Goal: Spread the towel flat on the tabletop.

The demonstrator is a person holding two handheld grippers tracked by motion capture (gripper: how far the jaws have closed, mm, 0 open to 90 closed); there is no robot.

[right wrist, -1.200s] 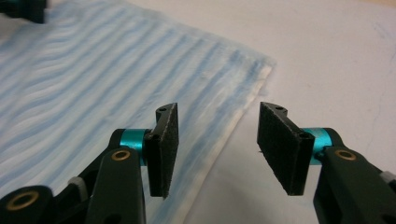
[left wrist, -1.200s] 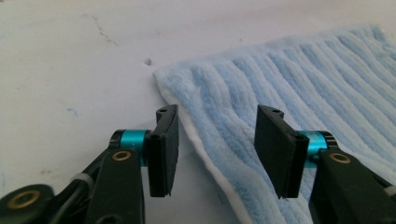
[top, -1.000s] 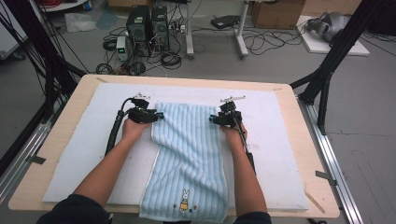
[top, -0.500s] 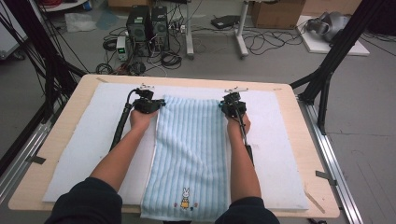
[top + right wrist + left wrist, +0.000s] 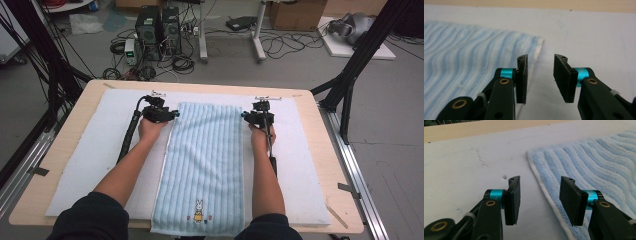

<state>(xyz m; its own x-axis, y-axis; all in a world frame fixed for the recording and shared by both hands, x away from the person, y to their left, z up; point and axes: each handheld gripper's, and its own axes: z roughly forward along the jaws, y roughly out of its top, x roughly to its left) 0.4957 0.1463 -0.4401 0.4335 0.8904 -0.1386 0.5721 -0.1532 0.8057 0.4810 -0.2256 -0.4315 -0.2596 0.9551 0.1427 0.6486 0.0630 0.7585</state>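
A light blue striped towel (image 5: 205,165) with a small rabbit figure near its front end lies spread flat on the white mat (image 5: 95,150). My left gripper (image 5: 169,114) sits at the towel's far left corner and my right gripper (image 5: 248,116) at its far right corner. In the left gripper view the towel (image 5: 599,162) has its white edge running under the gap of the left gripper (image 5: 541,182); its jaws have just been opening and nothing is pinched. In the right gripper view the right gripper (image 5: 541,60) has likewise just been opening beside the towel (image 5: 474,55) corner, gripping nothing.
The mat covers a wooden table (image 5: 330,150). Black frame posts (image 5: 350,75) stand at both sides. Computer cases (image 5: 150,25), cables and boxes lie on the floor beyond the far edge. Bare mat stretches left and right of the towel.
Both hands carried the towel's far end toward the table's far edge, laying it flat. Both grippers then let go of the corners and now stand open.
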